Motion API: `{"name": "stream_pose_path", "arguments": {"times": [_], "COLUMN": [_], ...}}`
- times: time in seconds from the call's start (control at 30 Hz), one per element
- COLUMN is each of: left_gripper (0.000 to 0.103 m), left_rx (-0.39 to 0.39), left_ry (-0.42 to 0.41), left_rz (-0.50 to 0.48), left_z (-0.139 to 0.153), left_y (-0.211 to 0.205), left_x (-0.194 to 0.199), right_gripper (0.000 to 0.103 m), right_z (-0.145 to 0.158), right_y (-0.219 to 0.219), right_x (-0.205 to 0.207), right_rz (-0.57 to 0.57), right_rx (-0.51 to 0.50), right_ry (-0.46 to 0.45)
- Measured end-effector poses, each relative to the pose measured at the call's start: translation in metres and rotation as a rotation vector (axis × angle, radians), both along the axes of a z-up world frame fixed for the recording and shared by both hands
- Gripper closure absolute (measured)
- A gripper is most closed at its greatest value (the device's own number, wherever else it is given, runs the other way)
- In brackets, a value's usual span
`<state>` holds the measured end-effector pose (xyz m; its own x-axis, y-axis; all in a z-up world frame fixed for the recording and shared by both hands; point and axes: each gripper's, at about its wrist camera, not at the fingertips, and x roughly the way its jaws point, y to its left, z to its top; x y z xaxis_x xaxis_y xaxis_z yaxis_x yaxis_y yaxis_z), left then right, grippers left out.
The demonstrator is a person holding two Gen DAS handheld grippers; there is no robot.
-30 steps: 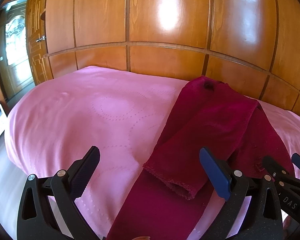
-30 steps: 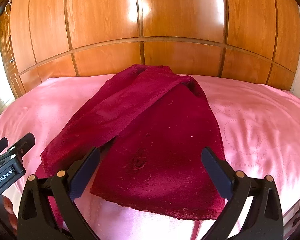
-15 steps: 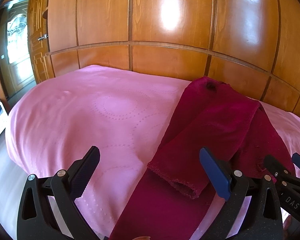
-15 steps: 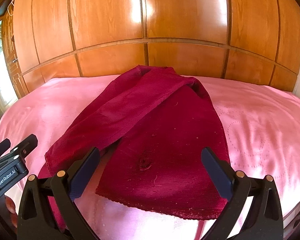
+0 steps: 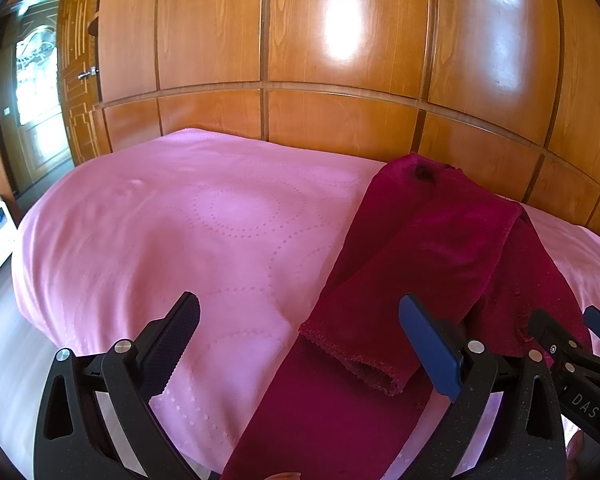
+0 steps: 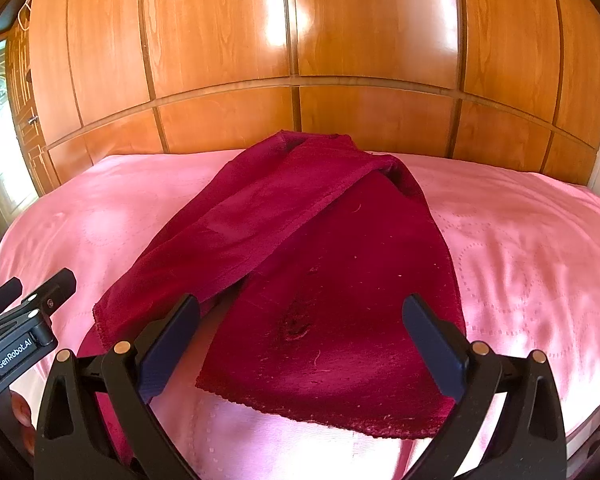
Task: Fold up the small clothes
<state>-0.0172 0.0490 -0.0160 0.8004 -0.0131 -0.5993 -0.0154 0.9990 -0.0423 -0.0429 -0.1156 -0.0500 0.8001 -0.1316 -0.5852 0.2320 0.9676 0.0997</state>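
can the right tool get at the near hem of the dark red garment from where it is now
Probably yes. The right tool is open and empty, and the garment's near hem lies flat on the pink bedspread between and just ahead of its fingers, with nothing covering it.

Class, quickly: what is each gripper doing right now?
Left gripper: open, holding nothing, above the maroon garment.
Right gripper: open, holding nothing, jaws wide over the garment's hem.

Cloth and bed run past the frame edges

In the left view the cloth [image 5: 440, 248] leaves the bottom edge, and the right gripper [image 5: 572, 340] covers its right hem. In the right view the left gripper [image 6: 24, 312] is cut by the left edge, and a cloth layer lies hidden beneath the fold. The bed [image 6: 540, 240] ends at the rim.
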Motion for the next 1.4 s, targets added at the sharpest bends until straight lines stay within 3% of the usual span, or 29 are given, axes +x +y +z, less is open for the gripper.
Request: {"name": "stream_pose_path", "arguments": {"times": [0.93, 1.03, 1.1, 1.23, 1.4], "left_gripper": [0.004, 0.004, 0.004, 0.004, 0.004], "left_rx": [0.013, 0.017, 0.011, -0.006, -0.093], "left_ry": [0.044, 0.059, 0.070, 0.111, 0.175], "left_rz": [-0.008, -0.030, -0.059, -0.106, -0.148], "left_z": [-0.002, -0.006, -0.009, -0.020, -0.037], "left_y": [0.002, 0.006, 0.011, 0.025, 0.043], "left_x": [0.008, 0.011, 0.011, 0.012, 0.006], "right_gripper": [0.002, 0.002, 0.008, 0.030, 0.037], "right_z": [-0.001, -0.002, -0.002, -0.005, -0.023], "right_y": [-0.009, -0.015, -0.019, -0.026, -0.022], "right_x": [0.008, 0.014, 0.018, 0.036, 0.075], "right_rz": [0.017, 0.032, 0.061, 0.163, 0.222], "right_rx": [0.038, 0.082, 0.128, 0.287, 0.434], "right_ry": [0.004, 0.010, 0.012, 0.037, 0.121]}}
